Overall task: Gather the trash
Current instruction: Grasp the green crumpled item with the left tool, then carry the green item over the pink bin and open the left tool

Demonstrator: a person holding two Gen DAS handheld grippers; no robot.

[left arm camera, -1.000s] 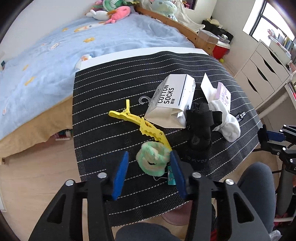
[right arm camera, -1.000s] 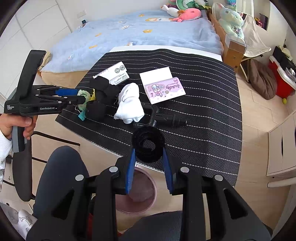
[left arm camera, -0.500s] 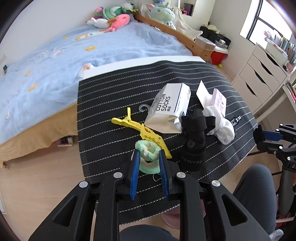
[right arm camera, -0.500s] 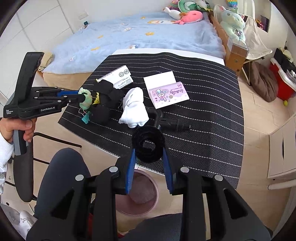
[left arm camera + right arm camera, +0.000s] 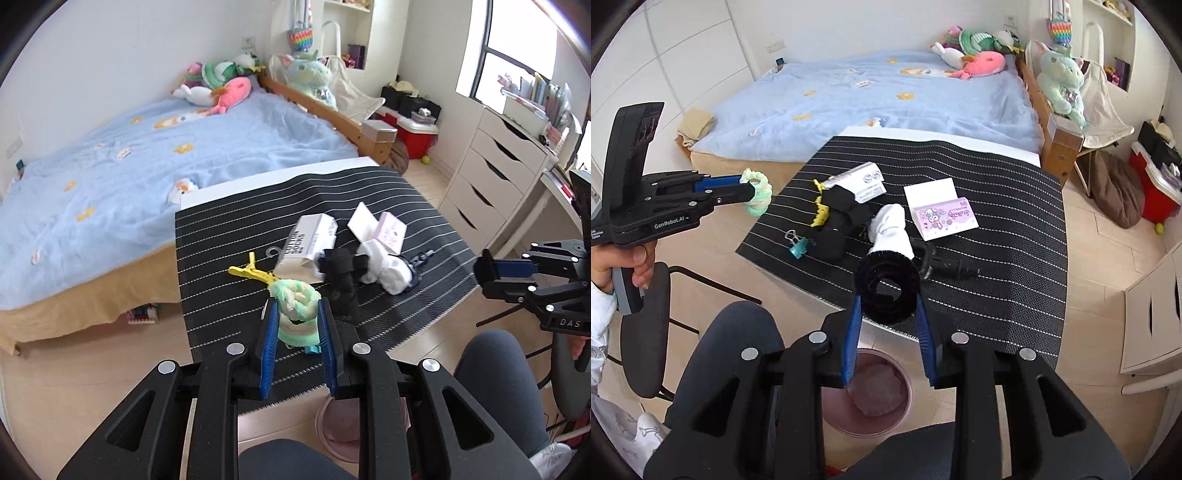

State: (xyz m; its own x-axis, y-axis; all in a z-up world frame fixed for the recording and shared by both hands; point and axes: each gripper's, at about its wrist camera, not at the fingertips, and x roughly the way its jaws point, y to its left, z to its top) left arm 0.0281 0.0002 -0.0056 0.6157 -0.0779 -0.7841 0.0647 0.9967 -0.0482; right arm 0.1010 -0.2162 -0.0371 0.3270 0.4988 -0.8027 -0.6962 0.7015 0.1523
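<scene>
My left gripper is shut on a fuzzy green scrunchie and holds it above the table's near left corner; it also shows in the right wrist view. My right gripper is shut on a black velcro roll above the table's front edge. A pink trash bin stands on the floor under that edge, below the roll; part of it shows in the left wrist view.
On the black striped table mat lie a cotton socks box, a yellow clip, black socks, white socks, a pink card, a teal binder clip and a black tool. My knees sit below. A bed lies beyond.
My left gripper closed on the green scrunchie and lifted it off the mat. My right gripper, still holding the velcro roll, rose slightly.
</scene>
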